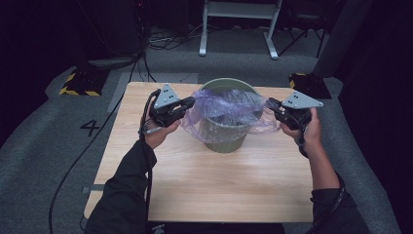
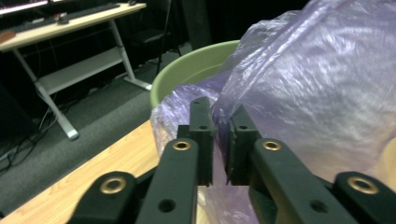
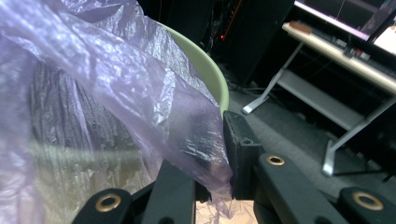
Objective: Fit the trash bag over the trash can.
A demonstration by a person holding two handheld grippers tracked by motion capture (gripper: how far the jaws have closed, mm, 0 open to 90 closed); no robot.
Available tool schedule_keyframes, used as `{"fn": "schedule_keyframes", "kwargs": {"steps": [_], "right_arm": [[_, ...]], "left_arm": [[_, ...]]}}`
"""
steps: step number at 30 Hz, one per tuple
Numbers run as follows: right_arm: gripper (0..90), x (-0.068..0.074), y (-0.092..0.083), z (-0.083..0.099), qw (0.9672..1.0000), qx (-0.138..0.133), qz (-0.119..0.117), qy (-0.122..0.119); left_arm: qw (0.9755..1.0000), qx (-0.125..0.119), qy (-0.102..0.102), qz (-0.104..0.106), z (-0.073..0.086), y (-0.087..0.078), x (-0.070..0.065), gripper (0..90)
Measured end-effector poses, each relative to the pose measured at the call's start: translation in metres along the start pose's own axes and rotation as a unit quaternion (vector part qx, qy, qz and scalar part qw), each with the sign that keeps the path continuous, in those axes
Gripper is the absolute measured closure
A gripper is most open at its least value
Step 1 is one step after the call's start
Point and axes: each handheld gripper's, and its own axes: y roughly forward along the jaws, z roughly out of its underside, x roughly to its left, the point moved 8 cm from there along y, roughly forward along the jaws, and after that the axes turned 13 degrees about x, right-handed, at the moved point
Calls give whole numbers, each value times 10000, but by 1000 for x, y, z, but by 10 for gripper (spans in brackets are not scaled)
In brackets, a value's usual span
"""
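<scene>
A green bin stands at the back middle of the wooden table. A thin purple plastic bag sits in it, its mouth stretched over the rim and out to both sides. My left gripper is at the bin's left, shut on the bag's left edge. In the left gripper view the film is pinched between the jaws of my left gripper, beside the green rim. My right gripper is at the bin's right, shut on the bag's right edge. In the right gripper view my right gripper clamps the film.
The table is bare wood in front of the bin. Grey carpet surrounds it, with a painted number 4 at the left, yellow-black striped blocks at the back corners, cables on the floor, and a white-framed desk behind.
</scene>
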Motion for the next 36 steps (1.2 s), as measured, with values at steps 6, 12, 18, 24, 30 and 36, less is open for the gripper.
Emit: {"fn": "schedule_keyframes", "kwargs": {"steps": [6, 12, 18, 24, 30, 36], "right_arm": [[825, -8, 25, 4, 9994, 266, -53, 235], [825, -18, 46, 7, 9981, 402, -9, 474], [784, -28, 62, 11, 9958, 457, 26, 794], [629, -31, 72, 18, 9941, 563, 198, 906], [768, -40, 51, 14, 9968, 43, 13, 803], [865, -49, 59, 13, 9935, 36, -15, 1137]], "left_arm": [[9990, 237, -375, 2, 2, 24, 20, 878], [9978, 387, -529, -108, 4, 47, 32, 894], [9955, 597, -698, -222, 15, 68, 44, 896], [9943, 593, -837, -282, 20, 77, 47, 896], [9944, 242, -949, -383, 13, 70, 51, 896], [9928, 391, -987, -555, 11, 79, 55, 897]]}}
